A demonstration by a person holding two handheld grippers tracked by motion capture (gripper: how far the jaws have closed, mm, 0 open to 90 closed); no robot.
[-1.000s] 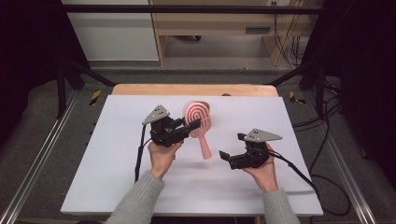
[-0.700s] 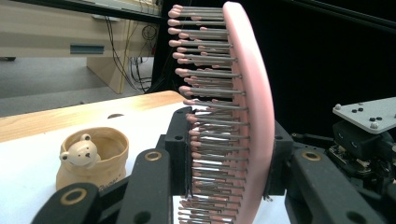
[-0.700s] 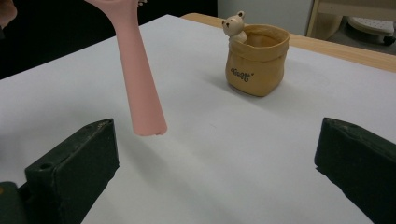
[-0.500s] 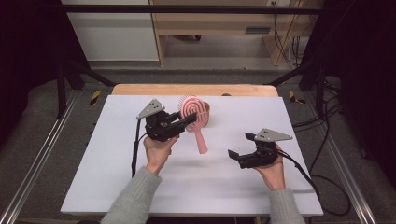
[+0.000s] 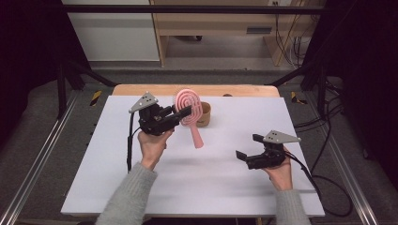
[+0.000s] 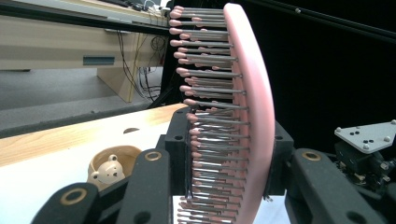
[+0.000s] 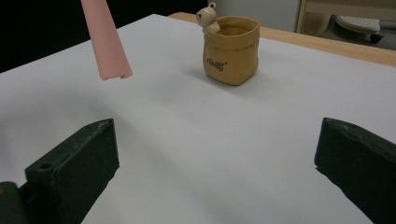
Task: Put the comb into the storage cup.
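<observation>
Left gripper view looks straight along the left gripper (image 6: 224,186), whose two black jaws are clamped on the head of a pink hairbrush (image 6: 247,107), one jaw against the bristle side and the other against the smooth back. The brush head stands on edge between them, its rows of grey bristles with pink tips pointing to the left of that view. From the high view, the same left gripper (image 5: 185,112) is lifted off the table in the person's left hand (image 5: 152,145), and the hairbrush (image 5: 190,115) hangs from it with its handle slanting down toward the person, clear of the white table top (image 5: 117,187). Just behind the brush head stands a small tan bag-shaped pot (image 5: 203,115) with a little bear figure on its rim. Well apart to the right, the right gripper (image 5: 247,147) rests low over the table in the right hand (image 5: 279,171); in the right gripper view its jaws stand wide apart with nothing between them, facing the pot (image 7: 231,49) and the tip of the brush handle (image 7: 105,37).
</observation>
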